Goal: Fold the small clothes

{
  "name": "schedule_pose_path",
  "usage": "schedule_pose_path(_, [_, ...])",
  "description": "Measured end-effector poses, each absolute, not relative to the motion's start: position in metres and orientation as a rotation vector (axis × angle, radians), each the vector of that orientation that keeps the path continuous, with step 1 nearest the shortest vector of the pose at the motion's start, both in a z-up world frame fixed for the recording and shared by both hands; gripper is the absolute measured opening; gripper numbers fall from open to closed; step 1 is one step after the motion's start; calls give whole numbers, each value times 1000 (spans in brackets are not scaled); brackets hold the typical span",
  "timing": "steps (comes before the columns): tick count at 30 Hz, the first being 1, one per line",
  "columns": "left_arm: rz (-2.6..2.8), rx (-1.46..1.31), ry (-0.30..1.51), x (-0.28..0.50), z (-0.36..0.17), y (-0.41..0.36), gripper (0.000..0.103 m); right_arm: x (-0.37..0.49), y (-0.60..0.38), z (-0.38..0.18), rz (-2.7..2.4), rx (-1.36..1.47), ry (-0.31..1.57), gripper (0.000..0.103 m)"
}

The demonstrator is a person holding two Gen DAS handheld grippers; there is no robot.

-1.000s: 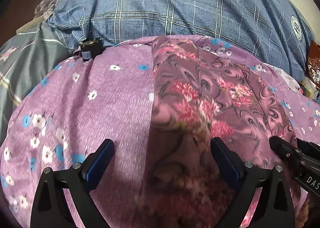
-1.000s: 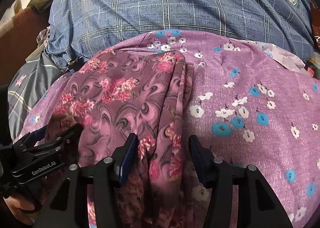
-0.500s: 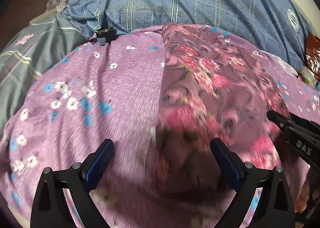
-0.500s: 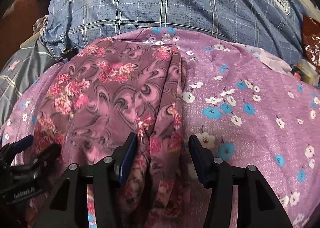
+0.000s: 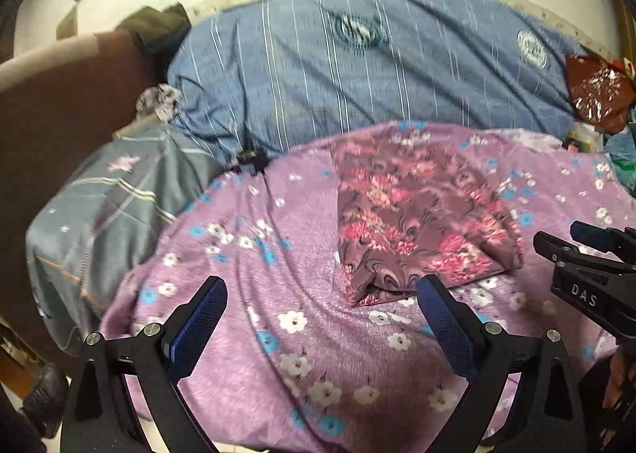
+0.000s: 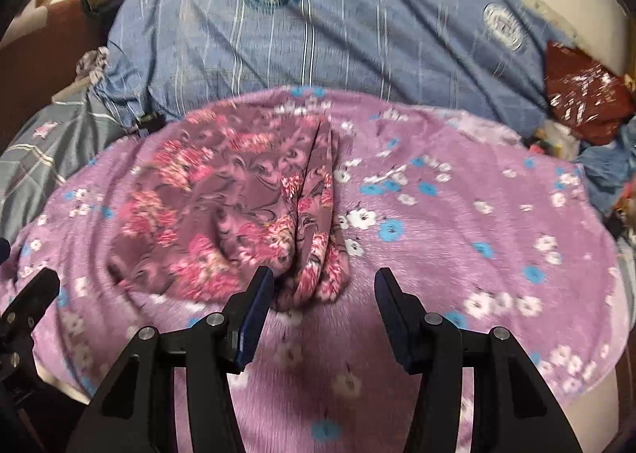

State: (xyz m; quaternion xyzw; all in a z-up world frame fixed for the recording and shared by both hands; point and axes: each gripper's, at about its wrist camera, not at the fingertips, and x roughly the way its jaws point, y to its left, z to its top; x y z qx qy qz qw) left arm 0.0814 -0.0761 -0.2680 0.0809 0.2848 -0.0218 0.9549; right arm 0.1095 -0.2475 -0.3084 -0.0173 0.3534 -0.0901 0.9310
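Note:
A folded mauve garment with pink flowers [image 5: 413,214] lies flat on the purple flowered blanket [image 5: 254,294]; it also shows in the right wrist view [image 6: 238,210], with a bunched fold along its right edge. My left gripper [image 5: 322,321] is open and empty, held above the blanket just short of the garment's near edge. My right gripper [image 6: 322,310] is open and empty, just short of the garment's near right corner. The right gripper also shows at the right edge of the left wrist view [image 5: 588,266].
A blue plaid quilt [image 5: 357,67] is piled behind the blanket. A grey plaid cloth [image 5: 103,206] lies at the left. A red foil bag [image 5: 596,91] and clutter sit at the far right. A small dark object [image 5: 248,158] lies at the blanket's far left edge.
Both grippers have pulled back and up away from the garment. The garment now lies free and wholly in front of them. Both stayed open.

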Motion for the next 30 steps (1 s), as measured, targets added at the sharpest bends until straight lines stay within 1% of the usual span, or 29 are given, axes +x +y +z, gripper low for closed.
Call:
schedule_pose_path(6, [-7, 131, 516, 36, -236, -65, 98, 64, -230, -260, -200, -112, 612, 56])
schedule_pose_path(13, [11, 105, 437, 2, -200, -55, 98, 37, -216, -220, -197, -140, 546, 56])
schedule_pose_path(19, [-31, 56, 403, -22, -178, -43, 98, 23, -212, -197, -204, -137, 503, 59])
schedule_pose_path(30, [-4, 103, 382, -36, -153, -45, 98, 9, -208, -172, -195, -133, 457, 60])
